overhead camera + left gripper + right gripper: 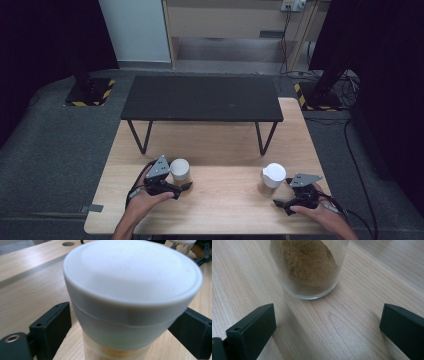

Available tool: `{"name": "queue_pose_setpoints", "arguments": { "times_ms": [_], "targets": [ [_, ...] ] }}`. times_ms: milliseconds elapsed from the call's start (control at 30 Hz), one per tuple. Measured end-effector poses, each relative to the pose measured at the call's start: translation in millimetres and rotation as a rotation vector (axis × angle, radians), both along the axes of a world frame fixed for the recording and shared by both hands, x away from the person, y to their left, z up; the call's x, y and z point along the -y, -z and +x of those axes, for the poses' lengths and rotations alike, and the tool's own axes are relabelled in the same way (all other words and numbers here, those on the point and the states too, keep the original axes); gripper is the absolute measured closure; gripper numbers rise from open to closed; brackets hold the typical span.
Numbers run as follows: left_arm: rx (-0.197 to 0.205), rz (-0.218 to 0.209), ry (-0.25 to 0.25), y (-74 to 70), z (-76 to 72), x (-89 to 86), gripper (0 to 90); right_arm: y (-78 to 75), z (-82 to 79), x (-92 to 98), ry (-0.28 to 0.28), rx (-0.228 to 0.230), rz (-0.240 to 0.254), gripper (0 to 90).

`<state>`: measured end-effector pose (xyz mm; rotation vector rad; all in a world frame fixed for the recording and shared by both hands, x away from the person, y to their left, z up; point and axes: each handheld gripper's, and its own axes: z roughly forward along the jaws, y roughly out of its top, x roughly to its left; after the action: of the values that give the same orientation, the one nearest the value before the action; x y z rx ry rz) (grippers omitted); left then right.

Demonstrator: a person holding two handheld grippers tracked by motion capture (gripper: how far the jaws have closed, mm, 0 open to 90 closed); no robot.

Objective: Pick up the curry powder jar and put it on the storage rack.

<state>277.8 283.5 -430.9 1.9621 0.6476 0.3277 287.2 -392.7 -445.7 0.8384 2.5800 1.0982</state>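
The left gripper (184, 187) has its jaws spread on both sides of the white-lidded jar (180, 169), not pinching it; the jar stands upright on the wooden table (225, 205). The right gripper (280, 205) is spread wide, empty, with the glass jar of brown powder (308, 267) just ahead.

Two white-lidded jars stand upright on the wooden table. Left jar (180, 169) holds something yellowish, possibly powder. Right jar (273, 175) is clear glass with brown powder.
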Motion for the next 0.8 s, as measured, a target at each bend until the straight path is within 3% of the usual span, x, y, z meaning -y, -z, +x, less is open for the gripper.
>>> {"name": "queue_pose_setpoints", "arguments": {
  "times_ms": [267, 467, 567, 800],
  "targets": [
    [0.021, -0.046, -0.009, 2.3, -2.2, -4.6, 15.9, -0.1, -0.1, 0.0, 0.001, -0.001, 0.000, 1.4],
    [0.026, -0.070, -0.004, 3.3, -2.2, -9.2, 28.0, 0.0, -0.2, 0.1, 0.001, -0.001, 0.001, 1.5],
    [0.025, -0.066, 0.006, 1.9, -1.9, -8.7, 32.9, 0.0, -0.2, 0.0, 0.001, -0.001, 0.001, 1.5],
    [0.040, -0.040, 0.012, -2.6, -3.2, -7.7, 33.4, 0.0, -0.1, 0.1, 0.001, -0.001, 0.001, 1.5]
  ]
}}
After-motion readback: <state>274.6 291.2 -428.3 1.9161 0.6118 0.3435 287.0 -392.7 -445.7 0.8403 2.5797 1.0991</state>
